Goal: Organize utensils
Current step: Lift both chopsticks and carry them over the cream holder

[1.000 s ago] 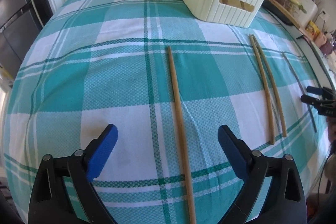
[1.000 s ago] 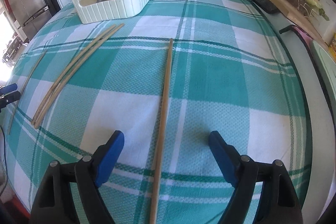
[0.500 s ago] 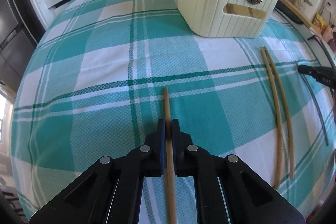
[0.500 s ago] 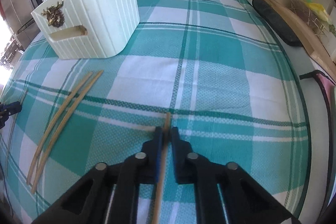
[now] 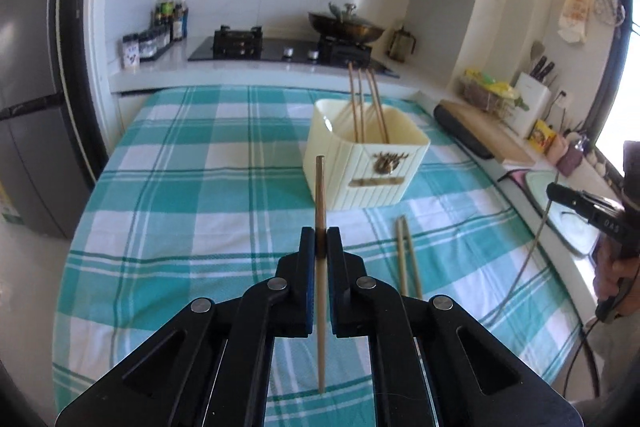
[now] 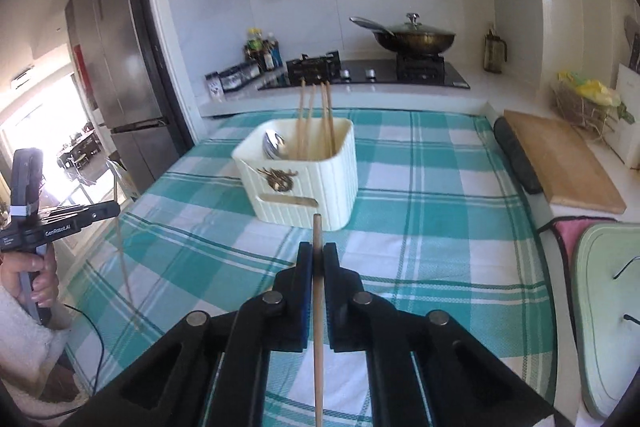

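While my left gripper is clamped tight on one wooden chopstick, my right gripper is pinched just as tight on another chopstick, and both sticks are lifted clear of the checked cloth on the tabletop. The cream utensil holder stands ahead with three chopsticks upright inside; a loose pair lies on the cloth near it.

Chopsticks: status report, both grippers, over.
Left gripper shut on one chopstick, right gripper on another. Both clear of the cloth. Holder ahead, path open. Pair left on table.
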Demonstrator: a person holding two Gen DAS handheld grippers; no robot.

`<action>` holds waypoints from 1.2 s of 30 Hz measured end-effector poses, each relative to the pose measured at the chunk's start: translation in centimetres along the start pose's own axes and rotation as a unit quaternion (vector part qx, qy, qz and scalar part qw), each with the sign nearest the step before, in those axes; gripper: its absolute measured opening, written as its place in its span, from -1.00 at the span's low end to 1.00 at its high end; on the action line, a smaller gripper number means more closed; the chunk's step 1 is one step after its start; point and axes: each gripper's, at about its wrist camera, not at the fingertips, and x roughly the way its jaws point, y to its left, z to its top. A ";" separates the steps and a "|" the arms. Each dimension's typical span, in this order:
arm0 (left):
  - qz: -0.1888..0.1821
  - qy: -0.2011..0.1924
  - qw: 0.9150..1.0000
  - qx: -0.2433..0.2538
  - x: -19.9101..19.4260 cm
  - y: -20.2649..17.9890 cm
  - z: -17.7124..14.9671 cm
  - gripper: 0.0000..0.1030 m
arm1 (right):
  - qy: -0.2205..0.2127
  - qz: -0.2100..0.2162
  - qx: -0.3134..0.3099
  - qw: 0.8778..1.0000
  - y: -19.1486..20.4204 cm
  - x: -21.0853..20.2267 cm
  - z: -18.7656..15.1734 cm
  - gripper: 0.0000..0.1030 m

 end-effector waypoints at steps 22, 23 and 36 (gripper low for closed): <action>-0.034 -0.042 0.999 0.007 -3.3 -1.3 3.6 -0.93 | -0.072 -0.006 -0.047 0.996 3.7 -3.7 5.4 -0.89; -0.036 -0.047 0.998 0.007 -3.5 -1.5 4.1 -0.93 | -0.073 -0.008 -0.048 0.996 3.6 -3.6 5.7 -0.90; -0.004 -0.233 0.972 -0.026 -1.0 -2.6 17.0 -0.93 | -0.208 -0.059 -0.073 0.974 3.4 -2.3 14.0 -0.90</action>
